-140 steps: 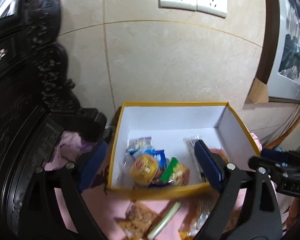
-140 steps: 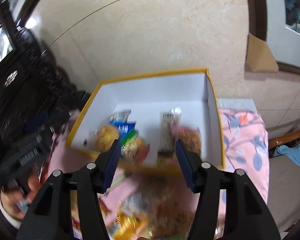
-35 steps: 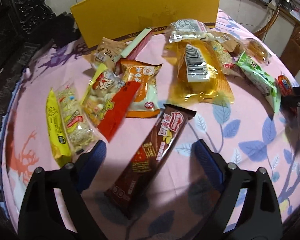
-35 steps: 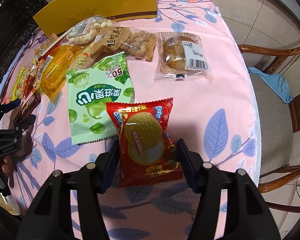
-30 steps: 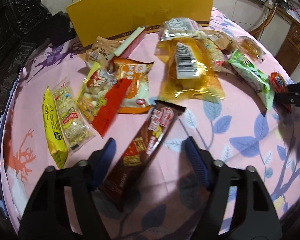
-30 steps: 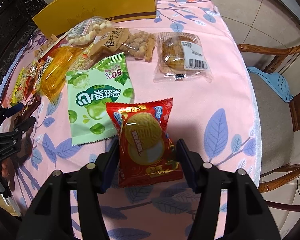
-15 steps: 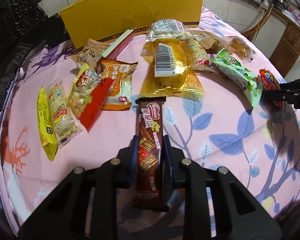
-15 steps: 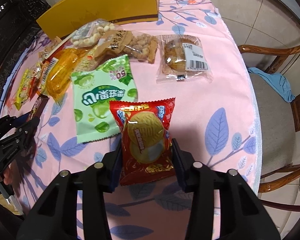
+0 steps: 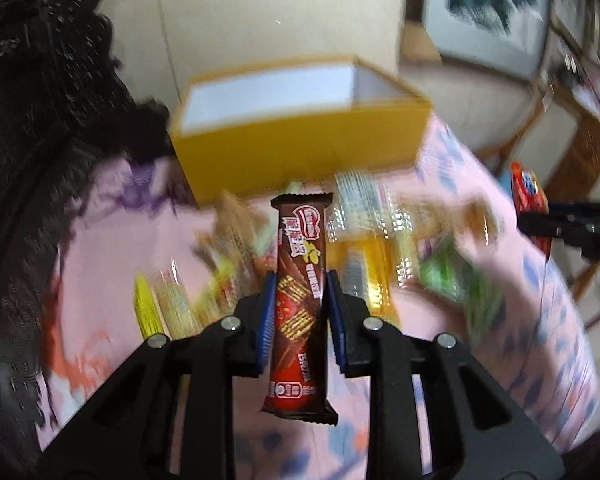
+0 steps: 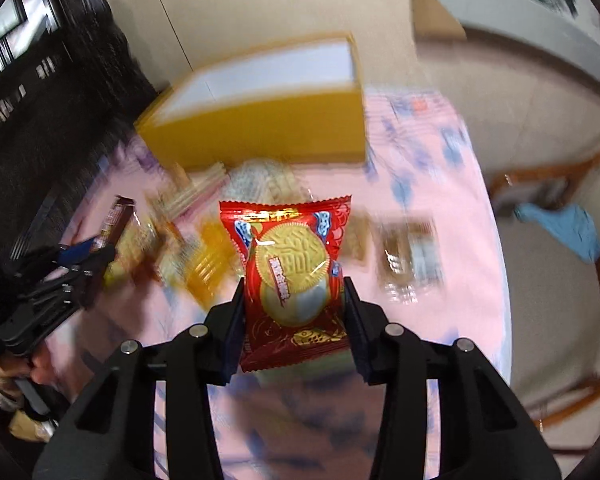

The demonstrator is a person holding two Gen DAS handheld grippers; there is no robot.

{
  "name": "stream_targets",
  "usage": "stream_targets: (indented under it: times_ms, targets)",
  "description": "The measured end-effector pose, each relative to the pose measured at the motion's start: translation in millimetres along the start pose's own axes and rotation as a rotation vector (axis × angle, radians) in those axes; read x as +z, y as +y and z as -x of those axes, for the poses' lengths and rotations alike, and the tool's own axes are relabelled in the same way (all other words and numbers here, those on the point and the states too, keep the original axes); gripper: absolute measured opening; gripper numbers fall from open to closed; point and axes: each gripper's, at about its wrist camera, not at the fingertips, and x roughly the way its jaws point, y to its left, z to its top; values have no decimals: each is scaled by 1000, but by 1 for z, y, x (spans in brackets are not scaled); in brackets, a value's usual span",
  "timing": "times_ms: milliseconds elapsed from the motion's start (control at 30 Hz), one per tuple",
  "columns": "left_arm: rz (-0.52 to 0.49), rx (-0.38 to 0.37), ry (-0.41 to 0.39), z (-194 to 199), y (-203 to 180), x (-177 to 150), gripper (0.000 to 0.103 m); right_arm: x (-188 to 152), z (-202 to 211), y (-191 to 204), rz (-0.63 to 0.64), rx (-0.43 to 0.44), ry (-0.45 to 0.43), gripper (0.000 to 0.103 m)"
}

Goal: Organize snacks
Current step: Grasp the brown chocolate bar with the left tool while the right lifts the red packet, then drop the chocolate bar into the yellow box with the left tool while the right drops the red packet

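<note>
My left gripper [image 9: 299, 286] is shut on a long brown chocolate wafer bar [image 9: 299, 280], held lengthwise above the pink tablecloth [image 9: 112, 256]. My right gripper [image 10: 294, 290] is shut on a red cookie packet [image 10: 290, 272] with a round yellow biscuit on it. Beyond both stands the yellow box [image 9: 300, 148] with a white inside [image 10: 260, 76], open at the top. Blurred snack packets [image 9: 372, 240] lie between the grippers and the box. In the left wrist view the right gripper with its red packet [image 9: 528, 200] shows at the right edge; in the right wrist view the left gripper [image 10: 72, 260] shows at the left.
Dark carved wooden furniture [image 9: 40, 100] stands left of the table. A wooden chair with a blue cloth [image 10: 560, 224] is at the right, past the table's edge. A clear-wrapped cake [image 10: 412, 260] and yellow packets [image 9: 148, 308] lie on the cloth. A tiled wall [image 9: 260, 8] rises behind the box.
Both grippers closed on their snacks, the left on the chocolate bar and the right on the red packet, then rose off the table and tilted up, bringing the yellow box's open top into view.
</note>
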Motion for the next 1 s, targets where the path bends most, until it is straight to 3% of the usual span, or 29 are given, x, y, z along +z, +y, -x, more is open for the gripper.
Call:
stream_targets:
  times_ms: [167,267,433,600,667,700,733,900,1000]
  targets:
    - [19,34,-98,-8,14,82,24,84,-7,11,33,47,-114,45]
    - [15,44,-115,-24,19,125,24,130,-21,14,55,50,-147,45]
    - [6,77,-76,-70,31,175,24,196,-63,16,57,42,-139,45]
    - [8,103,14,-121,39,201,26,227,-107,13,38,19,-87,45]
    - [17,121,32,-132,41,204,49,232,-124,11,31,2,-63,46]
    - [27,138,26,-134,41,204,71,233,-131,10,32,-2,-45,47]
    - [32,163,2,-133,41,203,80,233,-141,9,35,-9,-12,47]
    - [57,148,-30,-121,46,193,88,221,-144,6,33,-9,32,51]
    - [85,142,-58,-101,48,179,93,203,-119,6,40,18,-9,64]
